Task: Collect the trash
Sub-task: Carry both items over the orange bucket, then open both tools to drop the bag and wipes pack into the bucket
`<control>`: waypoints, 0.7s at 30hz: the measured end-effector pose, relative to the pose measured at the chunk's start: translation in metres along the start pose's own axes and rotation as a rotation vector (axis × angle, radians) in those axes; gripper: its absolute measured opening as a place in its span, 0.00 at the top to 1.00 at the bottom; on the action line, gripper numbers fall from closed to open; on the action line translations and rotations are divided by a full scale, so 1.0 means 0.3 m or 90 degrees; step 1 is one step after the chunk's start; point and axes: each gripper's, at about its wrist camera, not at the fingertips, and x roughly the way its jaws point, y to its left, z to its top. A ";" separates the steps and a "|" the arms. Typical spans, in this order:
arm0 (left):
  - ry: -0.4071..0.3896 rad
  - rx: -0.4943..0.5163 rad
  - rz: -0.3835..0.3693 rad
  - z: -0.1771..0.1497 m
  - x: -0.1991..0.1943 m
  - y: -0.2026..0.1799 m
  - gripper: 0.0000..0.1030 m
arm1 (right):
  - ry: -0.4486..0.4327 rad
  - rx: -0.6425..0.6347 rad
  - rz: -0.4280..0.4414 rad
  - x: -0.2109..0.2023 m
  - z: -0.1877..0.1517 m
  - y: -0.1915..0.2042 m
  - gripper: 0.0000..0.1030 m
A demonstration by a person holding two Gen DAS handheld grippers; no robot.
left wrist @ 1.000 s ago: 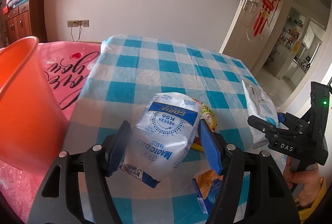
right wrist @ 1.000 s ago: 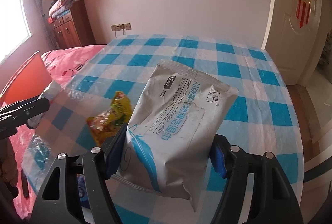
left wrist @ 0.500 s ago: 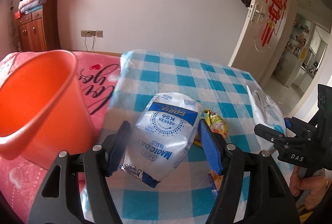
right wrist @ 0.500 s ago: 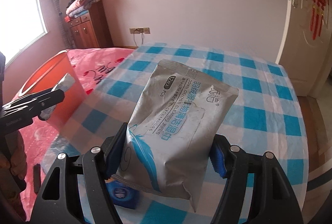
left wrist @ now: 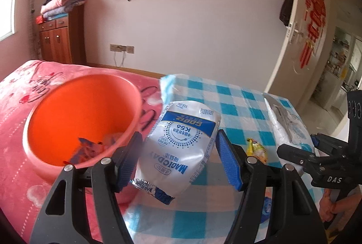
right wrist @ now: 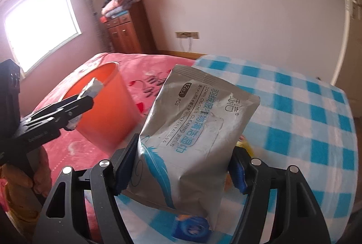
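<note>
My left gripper [left wrist: 178,160] is shut on a white and blue milk pouch [left wrist: 181,149] and holds it in the air just right of the orange bucket [left wrist: 79,117]. The bucket stands on the pink bed and has a few wrappers at its bottom. My right gripper [right wrist: 183,164] is shut on a grey wet-wipes pack [right wrist: 192,140] above the checked table. The wipes pack also shows in the left wrist view [left wrist: 287,128], and the bucket in the right wrist view [right wrist: 106,108]. A yellow snack wrapper [left wrist: 256,150] lies on the table.
The blue checked tablecloth [left wrist: 235,103] covers the table, with the pink bedspread [left wrist: 20,90] to its left. A blue wrapper [right wrist: 192,227] lies on the table under the right gripper. A wooden cabinet [left wrist: 60,40] and a door [left wrist: 301,40] stand beyond.
Both grippers have swung left toward the bucket while keeping hold of their packs. The bucket's inside has come into view at the left gripper.
</note>
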 end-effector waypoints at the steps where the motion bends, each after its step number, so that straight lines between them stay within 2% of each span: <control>1: -0.006 -0.002 0.009 0.009 -0.011 0.021 0.35 | 0.000 -0.005 0.008 0.007 0.013 0.019 0.32; 14: -0.038 -0.064 0.100 0.080 -0.041 0.284 0.35 | 0.002 -0.090 0.122 0.145 0.225 0.313 0.32; 21: -0.031 -0.111 0.119 0.093 -0.003 0.412 0.35 | 0.009 -0.134 0.158 0.247 0.303 0.456 0.32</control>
